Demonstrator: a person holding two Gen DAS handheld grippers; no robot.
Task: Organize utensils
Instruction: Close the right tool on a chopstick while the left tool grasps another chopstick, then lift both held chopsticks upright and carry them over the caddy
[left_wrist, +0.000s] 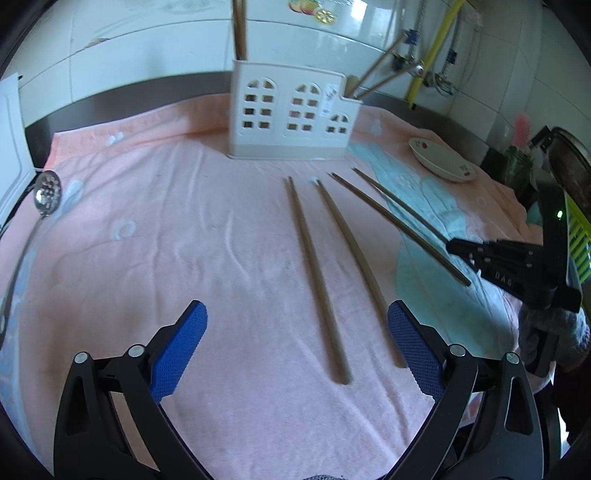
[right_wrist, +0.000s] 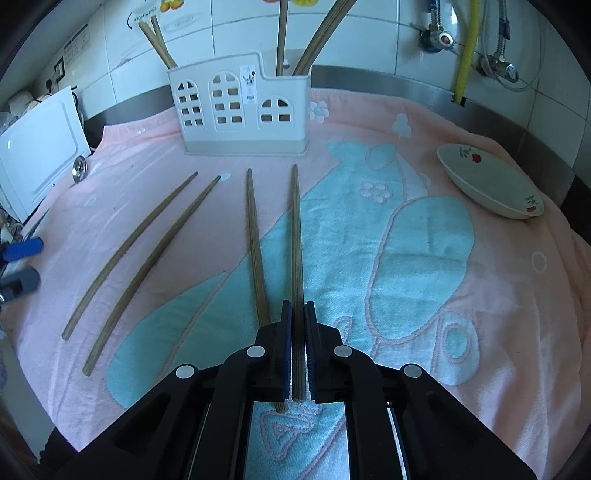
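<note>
Towel (right_wrist: 480, 314) over the surface: pink, with a large teal figure and white flower motifs. Chopsticks (right_wrist: 136, 254) brown; utensil holder (right_wrist: 240, 110) at the far edge white with a beige base and arched window cut-outs. Bowl (right_wrist: 491, 181) near the right edge white with red flowers; tongs (left_wrist: 297, 347) black with blue pads.

Four chopsticks (right_wrist: 162, 254) on towel (right_wrist: 424, 236) before holder (right_wrist: 240, 110); bowl (right_wrist: 491, 181) right.

both wrist fisheyes look steeply down and forward, close over the pink towel (left_wrist: 184, 206), facing the white utensil holder (left_wrist: 291, 114) (left view from further left); both share four loose chopsticks (right_wrist: 129, 251).
</note>
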